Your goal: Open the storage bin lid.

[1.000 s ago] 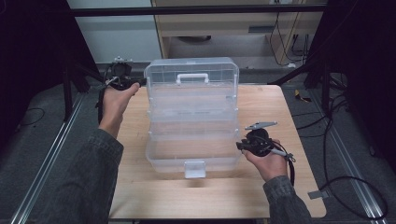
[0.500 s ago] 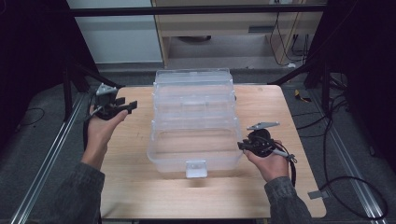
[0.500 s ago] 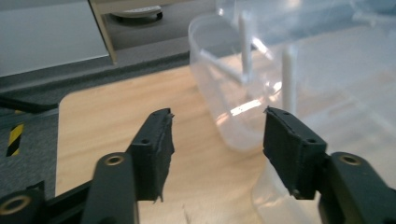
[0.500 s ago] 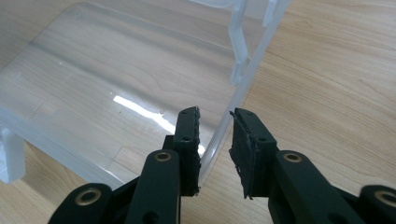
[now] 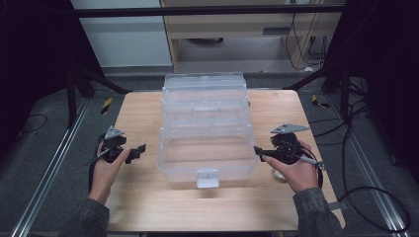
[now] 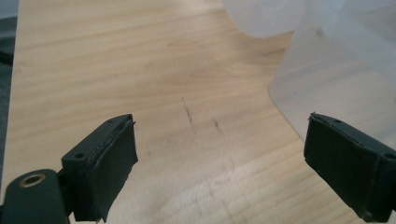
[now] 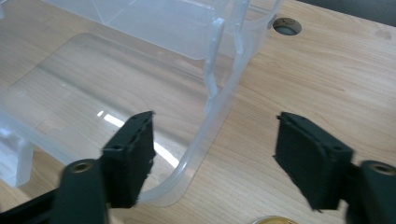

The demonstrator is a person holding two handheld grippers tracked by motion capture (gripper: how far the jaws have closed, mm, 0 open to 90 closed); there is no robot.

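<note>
On wooden table (image 5: 148,207) | clear plastic box (image 5: 205,133) | dark grey floor (image 5: 44,148)

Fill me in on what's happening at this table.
A person works a clear plastic tiered storage box, opened out in steps on the wooden table, with a gripper in each hand. The left gripper is beside the box, jaws just opened, nothing between them. The right gripper has also just opened; its jaws straddle the rim of the bottom bin without pressing on it.
</note>
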